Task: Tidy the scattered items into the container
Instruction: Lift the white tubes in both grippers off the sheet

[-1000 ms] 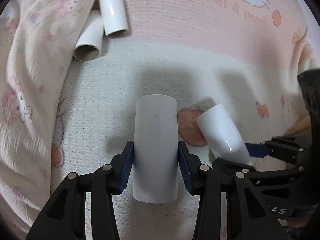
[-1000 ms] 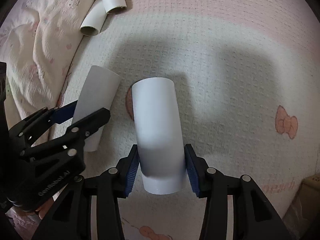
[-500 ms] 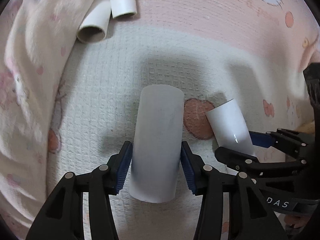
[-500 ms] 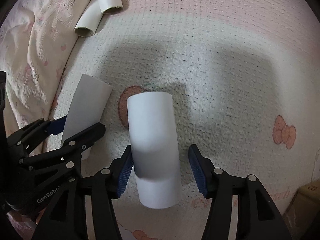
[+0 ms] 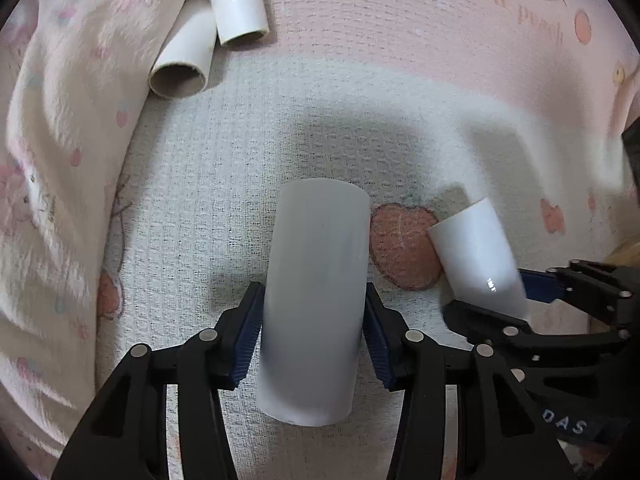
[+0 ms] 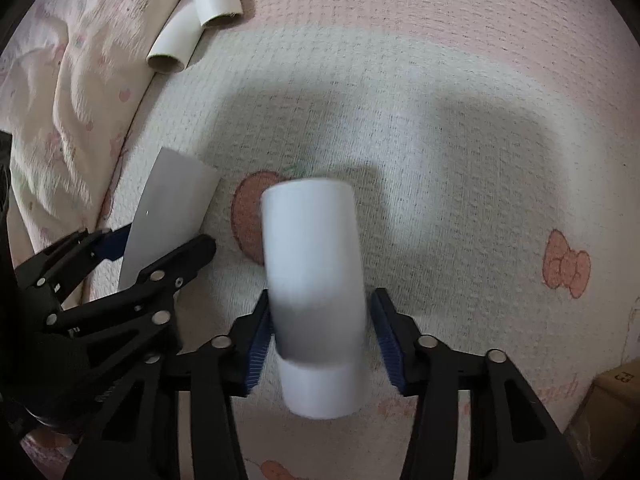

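Both grippers closing: left gripper (image 5: 313,334) pads pressing a white tube (image 5: 316,300), long axis toward twelve o'clock; right gripper (image 6: 318,334) closing round its own tube (image 6: 314,292), gap still showing at three o'clock; container unseen.

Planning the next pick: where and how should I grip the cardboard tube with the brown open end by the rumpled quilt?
The cardboard tube lies between the quilt fold and a glossy tube, so its flanks look crowded. Probably pinch the wall at its open end, coming from the near side: one finger inside, one outside.
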